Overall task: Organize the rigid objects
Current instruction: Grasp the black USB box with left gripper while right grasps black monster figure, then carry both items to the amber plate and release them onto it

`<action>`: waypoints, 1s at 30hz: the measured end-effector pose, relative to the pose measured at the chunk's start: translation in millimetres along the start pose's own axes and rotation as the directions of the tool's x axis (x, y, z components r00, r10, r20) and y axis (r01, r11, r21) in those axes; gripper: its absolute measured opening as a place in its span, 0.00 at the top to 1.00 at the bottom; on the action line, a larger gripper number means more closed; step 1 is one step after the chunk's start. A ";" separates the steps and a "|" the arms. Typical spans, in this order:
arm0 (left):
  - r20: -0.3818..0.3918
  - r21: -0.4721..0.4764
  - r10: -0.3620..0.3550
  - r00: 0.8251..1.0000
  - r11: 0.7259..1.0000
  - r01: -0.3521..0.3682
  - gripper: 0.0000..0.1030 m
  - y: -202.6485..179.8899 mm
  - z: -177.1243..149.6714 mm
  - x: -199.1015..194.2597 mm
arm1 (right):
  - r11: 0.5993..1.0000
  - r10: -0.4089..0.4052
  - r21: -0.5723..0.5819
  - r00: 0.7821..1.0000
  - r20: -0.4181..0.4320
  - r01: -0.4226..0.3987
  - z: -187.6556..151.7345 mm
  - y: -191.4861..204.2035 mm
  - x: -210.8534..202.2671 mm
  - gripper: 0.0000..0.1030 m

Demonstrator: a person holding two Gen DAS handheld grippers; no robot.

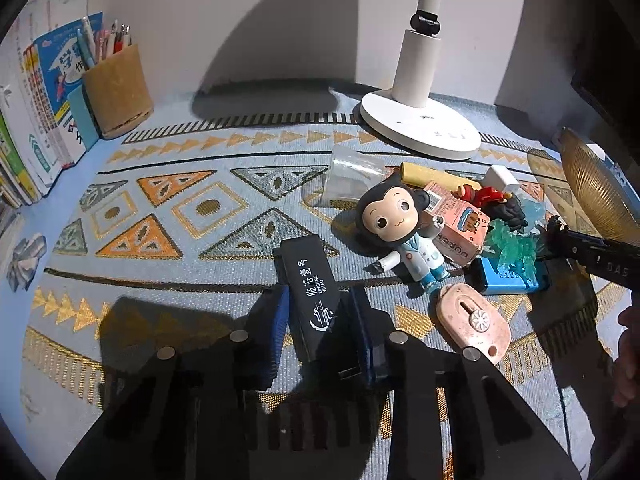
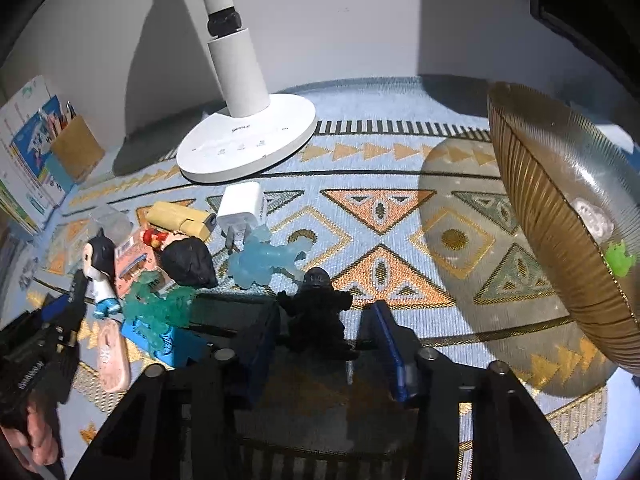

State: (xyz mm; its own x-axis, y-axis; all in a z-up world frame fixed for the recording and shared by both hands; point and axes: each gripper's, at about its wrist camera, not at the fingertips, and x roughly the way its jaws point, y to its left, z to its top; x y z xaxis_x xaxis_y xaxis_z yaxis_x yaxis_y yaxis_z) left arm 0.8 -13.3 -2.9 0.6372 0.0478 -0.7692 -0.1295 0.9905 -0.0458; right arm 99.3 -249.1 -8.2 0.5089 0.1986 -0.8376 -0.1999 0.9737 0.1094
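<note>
Patterned cloth covers our desk. Our left gripper (image 1: 316, 320) clamps the black box (image 1: 310, 298). Our right gripper (image 2: 320, 336) straddles the dark figure (image 2: 318, 312); shadow hides whether its pads touch. Bowl (image 2: 532, 216) is cut off.

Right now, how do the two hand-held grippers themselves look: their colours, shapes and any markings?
Both are black, with angular bodies and triangular cut-outs. Round silver bolt heads sit near the finger bases. The fingers carry blue ribbed pads. The left hand-held gripper and the right hand-held gripper look alike. White letters show on the right one's side, too cropped to read.
</note>
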 end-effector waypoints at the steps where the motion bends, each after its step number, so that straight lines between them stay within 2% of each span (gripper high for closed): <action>1: 0.001 -0.002 -0.009 1.000 1.000 0.009 0.77 0.7 -0.4 -0.7 | 1.000 -0.016 -0.015 1.000 0.004 0.016 -0.7 2.6 -0.9 0.67; 8: 0.022 -0.049 -0.088 0.996 0.995 0.089 0.79 7.9 -8.2 -14.8 | 1.000 0.022 0.020 0.999 0.042 -0.023 -9.4 -2.3 -23.8 0.68; 14: 0.060 -0.024 -0.099 0.993 0.995 0.100 0.79 -0.4 -11.3 -40.3 | 0.998 0.026 0.058 0.992 0.127 -0.033 -16.7 -14.6 -71.4 0.68; 22: 0.016 -0.014 -0.087 0.996 0.996 0.088 0.79 -4.8 -27.4 -47.2 | 0.994 0.010 0.103 0.983 0.184 -0.029 -33.6 -32.1 -112.8 0.68; 27: 0.085 0.008 -0.116 0.990 0.993 0.116 0.79 -14.6 -20.8 -75.2 | 0.990 -0.011 0.136 0.975 0.223 -0.020 -41.7 -46.2 -137.5 0.68; 30: 0.144 0.043 -0.178 0.973 0.984 0.174 0.79 -31.3 -1.4 -99.8 | 0.984 -0.051 0.176 0.954 0.294 -0.002 -38.7 -63.2 -169.4 0.68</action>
State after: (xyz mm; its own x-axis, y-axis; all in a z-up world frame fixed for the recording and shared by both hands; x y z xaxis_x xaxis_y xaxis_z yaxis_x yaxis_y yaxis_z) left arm -59.8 -49.2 74.4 0.7527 -0.1117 -0.6489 0.0159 0.9883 -0.1517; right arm -6.7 -348.7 106.0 0.7423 0.1730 -0.6474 -0.0502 0.9778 0.2037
